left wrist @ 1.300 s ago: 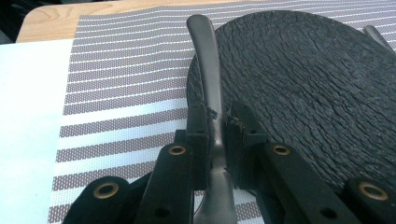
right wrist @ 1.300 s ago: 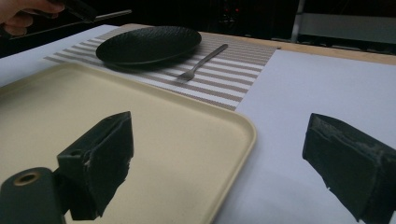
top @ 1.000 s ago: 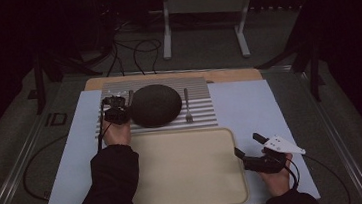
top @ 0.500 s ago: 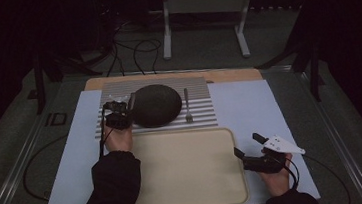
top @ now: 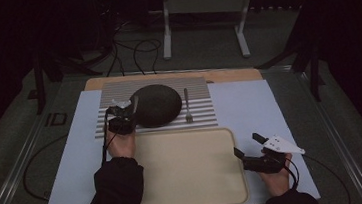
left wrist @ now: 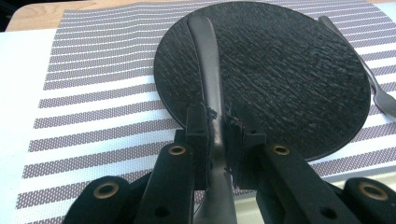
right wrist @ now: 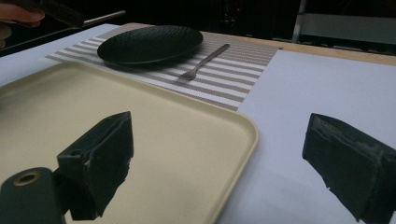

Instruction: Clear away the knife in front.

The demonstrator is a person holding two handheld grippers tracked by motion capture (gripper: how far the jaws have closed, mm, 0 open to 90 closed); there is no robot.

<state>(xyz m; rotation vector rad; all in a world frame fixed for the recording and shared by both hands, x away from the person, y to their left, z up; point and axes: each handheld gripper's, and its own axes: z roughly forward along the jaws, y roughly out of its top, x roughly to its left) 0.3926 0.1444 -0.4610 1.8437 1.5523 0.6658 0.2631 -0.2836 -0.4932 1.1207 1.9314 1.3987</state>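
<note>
Knife: a dark knife (left wrist: 208, 79) is clamped by its handle between the jaws of the left gripper (left wrist: 215, 122); its far end is seen over the left part of the plate, pointing away from the person. Whether it touches the plate cannot be told.
Left gripper: in the high view the left gripper (top: 121, 119) is held at the left edge of the plate, over the striped mat, with the jaws narrowed onto the knife.
Plate: a round black plate (top: 157, 104) with a rough surface is laid on the striped mat (top: 197, 88).
Fork: a fork (top: 187, 106) is laid on the mat just right of the plate, tines toward the person.
Tray: a cream tray (top: 190, 169) is set on the white sheet (top: 241, 101), just in front of the mat, with nothing on it.
Right gripper: the right gripper (top: 247, 146) is held at the right edge of the tray; its jaws are spread wide and nothing is gripped, one over the tray corner, the other over the white sheet.
</note>
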